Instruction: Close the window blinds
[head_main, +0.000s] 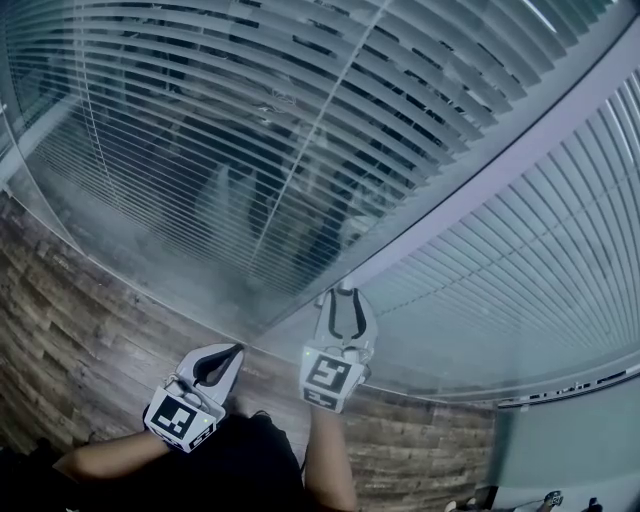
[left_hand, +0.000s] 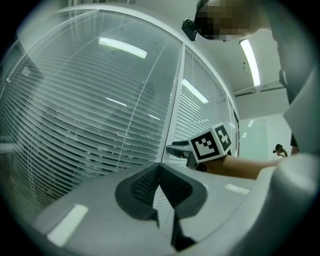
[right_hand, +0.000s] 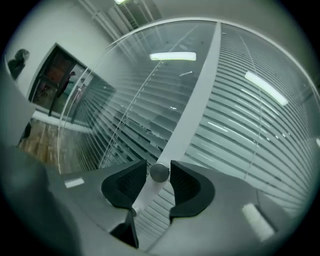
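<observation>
Horizontal slat blinds hang behind glass, their slats tilted enough that dark shapes show through. A pale upright frame post parts them from a second blind on the right. A small round grey knob sticks out from that post. My right gripper is level at the post with the knob between its jaws; a thin gap shows on each side, so it is open. In the head view this right gripper touches the post's foot. My left gripper hangs back to the left, shut and empty, tips together.
Wood-plank floor runs along the foot of the glass. The person's forearms reach in from below. Ceiling lights reflect in the glass. A dark doorway with a far-off person lies to the left.
</observation>
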